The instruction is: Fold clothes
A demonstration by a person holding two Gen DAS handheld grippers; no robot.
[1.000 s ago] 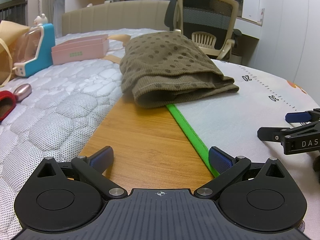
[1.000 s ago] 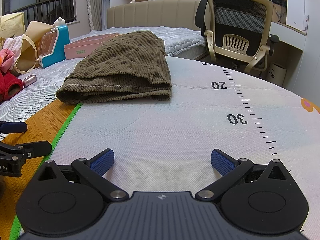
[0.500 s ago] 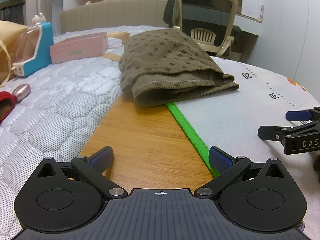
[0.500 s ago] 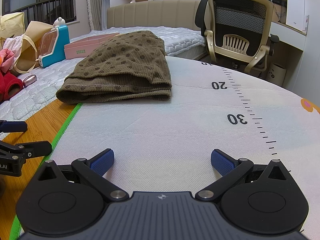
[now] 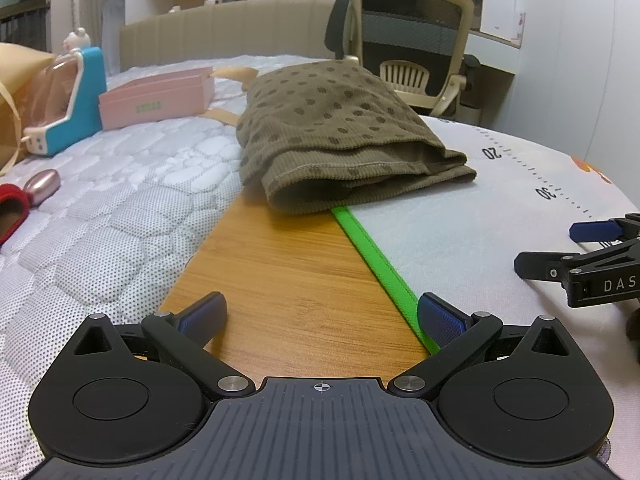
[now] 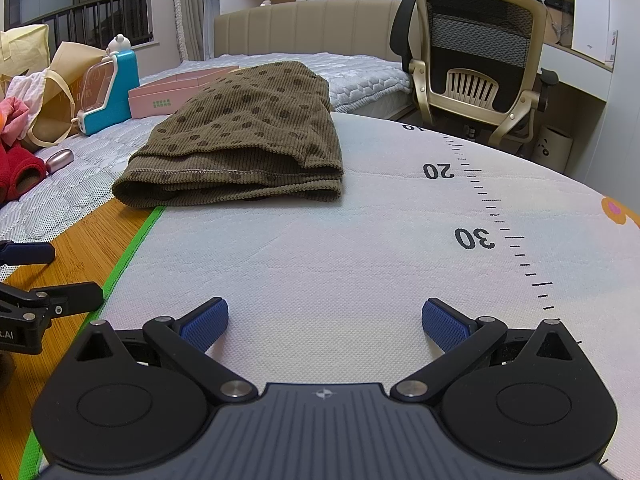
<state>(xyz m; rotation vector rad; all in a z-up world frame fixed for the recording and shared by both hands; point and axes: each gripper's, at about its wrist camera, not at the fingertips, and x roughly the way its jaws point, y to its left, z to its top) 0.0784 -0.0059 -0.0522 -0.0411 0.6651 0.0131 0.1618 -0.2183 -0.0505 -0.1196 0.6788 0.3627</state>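
Note:
An olive-brown dotted corduroy garment [image 5: 340, 140] [image 6: 244, 148] lies folded in a thick stack at the far end of the white ruler mat [image 6: 360, 260], its near hem overhanging the green border [image 5: 380, 264]. My left gripper [image 5: 322, 316] hovers open above the wooden board [image 5: 288, 280], well short of the garment, nothing between its blue pads. My right gripper [image 6: 324, 320] is open over the mat, also empty and short of the garment. Each gripper shows at the edge of the other's view: the right gripper [image 5: 592, 256], the left gripper [image 6: 36, 280].
A quilted mattress [image 5: 100, 220] lies to the left with a pink box [image 5: 156, 96], a blue and white toy [image 5: 68, 96], a paper bag [image 6: 60, 92], red cloth [image 6: 16, 168] and a small metallic oval [image 5: 42, 184]. An office chair [image 6: 476, 64] stands beyond the mat's far right edge.
The left wrist view has shifted slightly, so the garment sits a little more to the right and nearer. The right gripper and the garment have not moved. Both grippers stay open.

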